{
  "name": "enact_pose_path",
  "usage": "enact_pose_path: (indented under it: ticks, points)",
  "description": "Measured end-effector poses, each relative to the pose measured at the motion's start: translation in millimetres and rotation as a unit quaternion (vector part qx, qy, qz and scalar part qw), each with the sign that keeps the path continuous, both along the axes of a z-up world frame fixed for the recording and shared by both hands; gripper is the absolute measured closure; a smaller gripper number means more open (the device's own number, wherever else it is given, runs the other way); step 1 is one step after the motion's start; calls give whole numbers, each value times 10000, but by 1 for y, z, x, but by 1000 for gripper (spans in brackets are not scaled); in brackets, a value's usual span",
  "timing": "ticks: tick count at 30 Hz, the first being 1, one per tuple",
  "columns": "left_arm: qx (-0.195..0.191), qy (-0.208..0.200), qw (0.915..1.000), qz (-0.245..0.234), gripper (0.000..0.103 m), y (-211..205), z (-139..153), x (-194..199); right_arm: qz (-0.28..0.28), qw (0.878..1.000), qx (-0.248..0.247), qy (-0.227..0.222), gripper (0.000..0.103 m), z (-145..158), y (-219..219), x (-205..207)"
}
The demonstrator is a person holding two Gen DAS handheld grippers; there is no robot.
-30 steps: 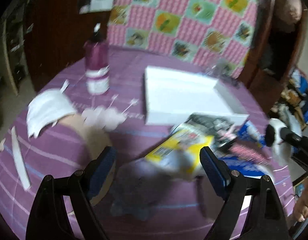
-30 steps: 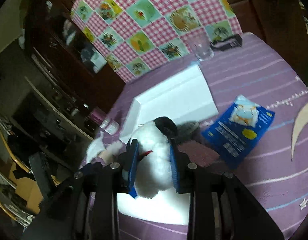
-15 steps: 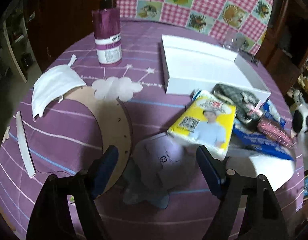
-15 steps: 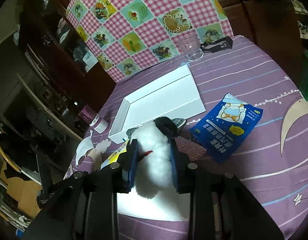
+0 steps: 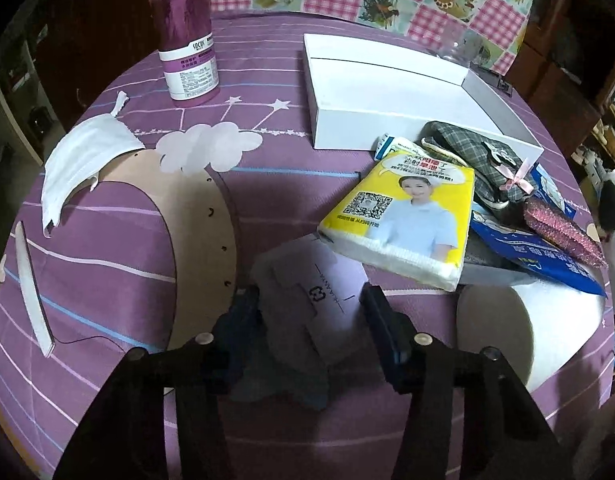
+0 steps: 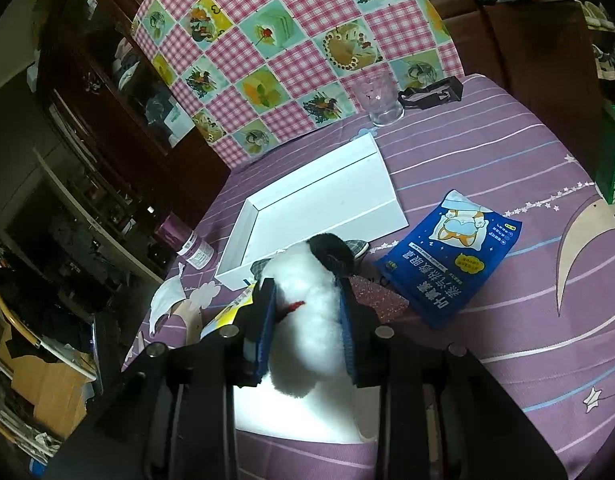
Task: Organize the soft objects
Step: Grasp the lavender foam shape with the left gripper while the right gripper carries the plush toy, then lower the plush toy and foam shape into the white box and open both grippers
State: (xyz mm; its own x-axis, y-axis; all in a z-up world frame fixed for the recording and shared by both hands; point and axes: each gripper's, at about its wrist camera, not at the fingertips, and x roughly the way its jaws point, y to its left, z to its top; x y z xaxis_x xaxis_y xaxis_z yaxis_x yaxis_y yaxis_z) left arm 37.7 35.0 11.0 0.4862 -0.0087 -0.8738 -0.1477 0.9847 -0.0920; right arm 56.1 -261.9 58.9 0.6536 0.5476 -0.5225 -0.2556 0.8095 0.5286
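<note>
My left gripper (image 5: 309, 312) is closing around a grey face mask (image 5: 303, 320) that lies on the purple tablecloth; its pads sit at the mask's two sides. My right gripper (image 6: 305, 316) is shut on a white plush toy with a black head (image 6: 307, 292) and holds it above the table. The plush also shows at the right edge of the left wrist view (image 5: 613, 216). An open white box (image 5: 387, 96) lies beyond, also seen in the right wrist view (image 6: 319, 208). A yellow tissue pack (image 5: 403, 216), a plaid pouch (image 5: 475, 160) and a pink glittery item (image 5: 559, 232) lie beside it.
A purple bottle (image 5: 187, 40) stands at the back left. A white face mask (image 5: 83, 156) and a white strip (image 5: 31, 288) lie at the left. A white paper roll (image 5: 503, 324) lies right of my left gripper. A blue packet (image 6: 451, 252) and a glass (image 6: 379, 100) are on the table.
My left gripper has come down over the grey mask and its fingers have narrowed around it. My right gripper keeps hold of the plush and has risen slightly.
</note>
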Motion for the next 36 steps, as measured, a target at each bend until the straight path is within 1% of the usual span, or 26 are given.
enact_pose_path:
  ticks: [4, 7, 10, 12, 15, 17, 19, 22, 24, 27, 30, 33, 36]
  points:
    - [41, -86, 10000, 2, 55, -2, -2, 2, -11, 10000, 39, -11, 72, 0, 0, -1]
    - [20, -143, 9999, 17, 61, -4, -2, 1, -44, 9999, 55, -74, 72, 2, -1, -1]
    - [-87, -185, 9998, 86, 68, -3, -1, -2, -100, 9999, 85, -58, 72, 6, -4, 2]
    - [-129, -221, 9996, 124, 78, -1, 1, -5, -105, 9998, 164, 37, 72, 9, -9, 4]
    - [-199, -250, 9992, 233, 84, 2, 8, -15, -110, 9997, 138, 174, 72, 21, -18, 3]
    - [-217, -397, 9986, 264, 84, 3, 20, -25, -129, 9997, 47, 202, 72, 30, -25, 1]
    - [-165, -611, 9976, 293, 84, 4, 40, -37, -169, 9996, 13, 243, 72, 39, -31, -1]
    - [-43, -920, 9953, 292, 84, 2, 73, -45, -152, 9993, 121, 328, 72, 56, -37, 3]
    - [56, -1149, 9930, 273, 84, -1, 95, -43, -153, 9993, 210, 283, 72, 67, -38, 9]
    - [39, -1451, 9892, 187, 84, -6, 116, -31, -114, 9989, 413, 205, 72, 77, -31, 23]
    - [-114, -1737, 9847, -5, 84, -13, 122, -11, -50, 9976, 660, 186, 72, 81, -20, 44]
    - [-183, -1940, 9806, -195, 84, -26, 116, 20, -1, 9962, 846, 211, 72, 75, -8, 77]
    - [-235, -1847, 9818, -372, 84, -40, 106, 55, 22, 9948, 959, 353, 72, 62, -2, 105]
